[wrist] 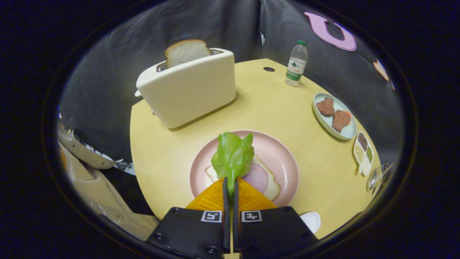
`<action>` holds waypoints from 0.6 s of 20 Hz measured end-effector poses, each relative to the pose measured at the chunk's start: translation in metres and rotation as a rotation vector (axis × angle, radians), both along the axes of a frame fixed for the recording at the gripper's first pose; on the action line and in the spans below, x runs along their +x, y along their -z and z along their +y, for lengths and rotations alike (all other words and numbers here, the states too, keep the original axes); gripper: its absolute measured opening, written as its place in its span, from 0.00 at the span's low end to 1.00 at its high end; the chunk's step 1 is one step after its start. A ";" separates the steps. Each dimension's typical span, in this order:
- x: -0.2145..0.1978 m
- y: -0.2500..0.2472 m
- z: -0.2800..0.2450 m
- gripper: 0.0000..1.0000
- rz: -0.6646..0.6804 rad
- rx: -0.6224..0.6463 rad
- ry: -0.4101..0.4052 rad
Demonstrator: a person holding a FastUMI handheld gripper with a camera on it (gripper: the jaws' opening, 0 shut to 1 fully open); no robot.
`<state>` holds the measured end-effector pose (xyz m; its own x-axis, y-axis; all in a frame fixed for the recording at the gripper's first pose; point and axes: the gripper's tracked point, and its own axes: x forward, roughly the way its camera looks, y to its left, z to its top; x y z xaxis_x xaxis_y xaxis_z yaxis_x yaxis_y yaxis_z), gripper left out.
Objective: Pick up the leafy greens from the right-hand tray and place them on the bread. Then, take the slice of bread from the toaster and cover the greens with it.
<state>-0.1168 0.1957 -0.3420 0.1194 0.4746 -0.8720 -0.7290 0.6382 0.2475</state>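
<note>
Bare wooden tabletop [273,108] lies open between the pink plate [287,158] and the white toaster [187,90]. Gripper [230,185] jaws nearly closed, pinching the green lettuce leaf [233,154] over the ham-topped bread [264,180].

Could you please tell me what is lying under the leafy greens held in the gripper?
The gripper is shut on the leafy greens. Beneath them, on the pink plate, lies a bread slice topped with ham. The greens hide part of both.

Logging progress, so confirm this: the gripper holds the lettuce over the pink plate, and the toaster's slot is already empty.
Wrong on the toaster. The gripper view shows a bread slice standing in the toaster. The gripper does hold the lettuce over the pink plate.
</note>
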 end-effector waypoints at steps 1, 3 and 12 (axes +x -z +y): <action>-0.001 0.003 0.002 0.06 0.012 0.002 -0.002; -0.003 0.009 0.005 0.09 0.035 0.005 -0.008; 0.012 0.029 -0.008 0.36 -0.023 -0.076 -0.025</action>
